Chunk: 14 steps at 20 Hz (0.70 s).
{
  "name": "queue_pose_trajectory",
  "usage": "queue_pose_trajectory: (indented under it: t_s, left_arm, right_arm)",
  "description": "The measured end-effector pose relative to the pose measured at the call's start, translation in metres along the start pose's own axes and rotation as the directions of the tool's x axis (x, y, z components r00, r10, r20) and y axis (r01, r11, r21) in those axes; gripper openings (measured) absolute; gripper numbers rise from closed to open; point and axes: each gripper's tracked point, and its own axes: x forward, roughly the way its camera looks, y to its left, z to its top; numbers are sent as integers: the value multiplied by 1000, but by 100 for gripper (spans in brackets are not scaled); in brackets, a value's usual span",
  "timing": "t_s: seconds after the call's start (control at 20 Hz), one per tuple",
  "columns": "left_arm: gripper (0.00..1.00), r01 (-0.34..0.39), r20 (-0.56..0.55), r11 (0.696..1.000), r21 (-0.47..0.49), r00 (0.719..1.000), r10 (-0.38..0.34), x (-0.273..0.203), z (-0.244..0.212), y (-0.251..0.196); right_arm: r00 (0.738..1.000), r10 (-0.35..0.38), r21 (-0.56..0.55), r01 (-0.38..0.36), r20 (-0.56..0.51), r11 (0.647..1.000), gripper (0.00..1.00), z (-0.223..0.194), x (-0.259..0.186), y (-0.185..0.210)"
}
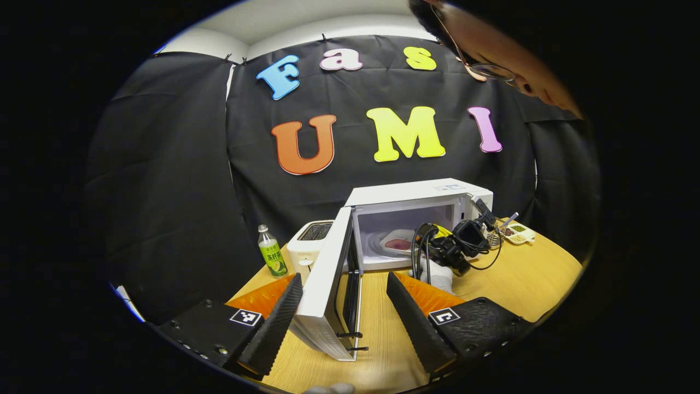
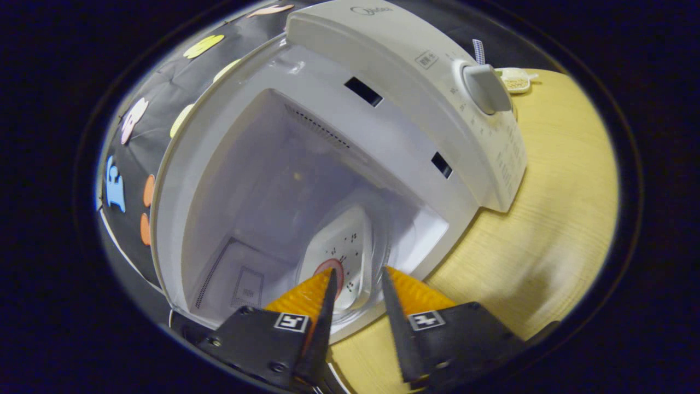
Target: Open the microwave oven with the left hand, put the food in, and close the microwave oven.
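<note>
In the left gripper view, a green-labelled bottle point(image 1: 272, 251) with a white cap stands at the far left of the pale wood-grain bench point(image 1: 525, 279), just beside a white toaster point(image 1: 309, 243); the label's print is too small to read. Next comes the white microwave point(image 1: 415, 192), boxy and smooth, its door point(image 1: 327, 287) swung wide toward the camera. The left tool point(image 1: 344, 312) is spread wide with the door's free edge standing between its ribbed black fingers point(image 1: 273, 323), neither visibly pressing on it. Inside the cavity a white tray of food point(image 1: 398, 242) lies on the turntable. To the right, the right tool point(image 1: 459, 241), trailing black cables, sits at the oven's mouth, and a small dish of grains point(image 1: 518, 233) rests farther right. In the right gripper view, that tool point(image 2: 355, 284) is parted a little and holds nothing, the tray point(image 2: 342, 257) just beyond its tips. A round knob point(image 2: 486, 87) marks the control panel; the logo above cannot be read.
</note>
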Motion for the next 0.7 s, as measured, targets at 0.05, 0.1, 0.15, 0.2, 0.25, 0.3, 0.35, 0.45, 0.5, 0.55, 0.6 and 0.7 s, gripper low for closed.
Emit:
queue_pose_trajectory:
  t_s: [0.05,0.1,0.15,0.2,0.25,0.3,0.35,0.45,0.5,0.55,0.6,0.7]
  left_arm:
    - [95,-3,-2,1000,-2,1000,3,0,-1,2]
    - [95,-8,-6,1000,-3,1000,8,0,-2,4]
    - [95,-15,-2,1000,1,1000,15,-1,-2,6]
    - [95,-14,-1,1000,5,1000,14,-1,-1,7]
    - [95,-19,-8,1000,6,1000,19,-1,-2,8]
    - [95,-27,-5,1000,6,1000,27,-2,0,11]
    - [95,-32,-1,999,4,999,32,-3,5,12]
    - [95,-34,16,999,10,999,34,-6,17,13]
    - [95,-34,32,999,18,999,34,-6,24,13]
    - [95,-33,33,999,22,999,33,-5,28,13]
    - [95,-32,31,999,27,999,31,-5,31,12]
    - [95,-29,38,999,33,999,28,-2,43,9]
  right_arm:
    - [1000,-5,-55,5,17,998,65,5,-8,0]
    - [998,-3,-120,10,60,993,68,17,-20,3]
    - [995,18,-174,-1,94,985,70,27,-33,9]
    - [993,45,-223,-20,108,975,68,34,-46,17]
    - [993,65,-259,-36,104,965,77,40,-58,22]
    - [992,77,-287,-46,100,957,96,46,-67,24]
    - [992,92,-321,-58,89,945,99,52,-79,26]
    - [995,75,-399,-41,70,916,100,69,-103,19]
    - [995,69,-428,-34,66,903,100,78,-118,16]
    - [996,77,-438,-47,52,898,100,84,-134,15]
    - [995,96,-453,-69,38,889,90,90,-151,18]
    - [994,113,-566,-90,5,819,100,104,-182,14]
